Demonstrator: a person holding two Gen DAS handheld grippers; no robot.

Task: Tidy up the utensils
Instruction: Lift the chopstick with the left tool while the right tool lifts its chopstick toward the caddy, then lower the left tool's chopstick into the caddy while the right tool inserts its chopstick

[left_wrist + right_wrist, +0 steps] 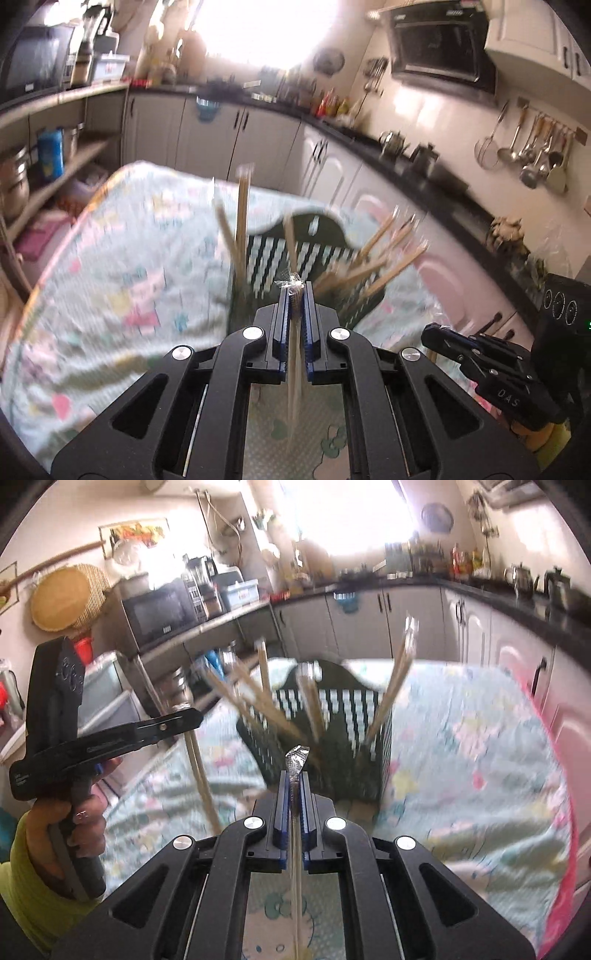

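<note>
So both tools are clamped down right now, each on its own wrapped pair of chopsticks. The left tool [294, 295] has its blue pads squeezed tight on a thin pale pair of chopsticks [294, 369] that runs down between the jaws and hangs below them, with a crinkly bit of clear wrapper poking out just past the fingertips. Same deal on the right tool [294, 781]: jaws pinched on a second pair of chopsticks [295, 867], the shiny wrapper end sticking up right above the tips and the sticks trailing down under the tool.

Straight ahead of both tools, a little beyond the tips, sits the dark green slotted basket [295, 254] on the bench, which is covered with a pale cartoon-print cloth [129, 258]. More chopsticks [242, 221] stand in that basket, some upright on its left side, some fanned out leaning to the right. From the right wrist view the basket [332, 738] is dead centre past the tips too, sticks splaying out both ways.

In the right wrist view you can see the left tool off to the left, held by a hand [79, 827] in a yellow-green sleeve, its chopsticks dangling down toward the cloth. Everything's pretty motion-blurred, so the fine details are hard to call.
</note>
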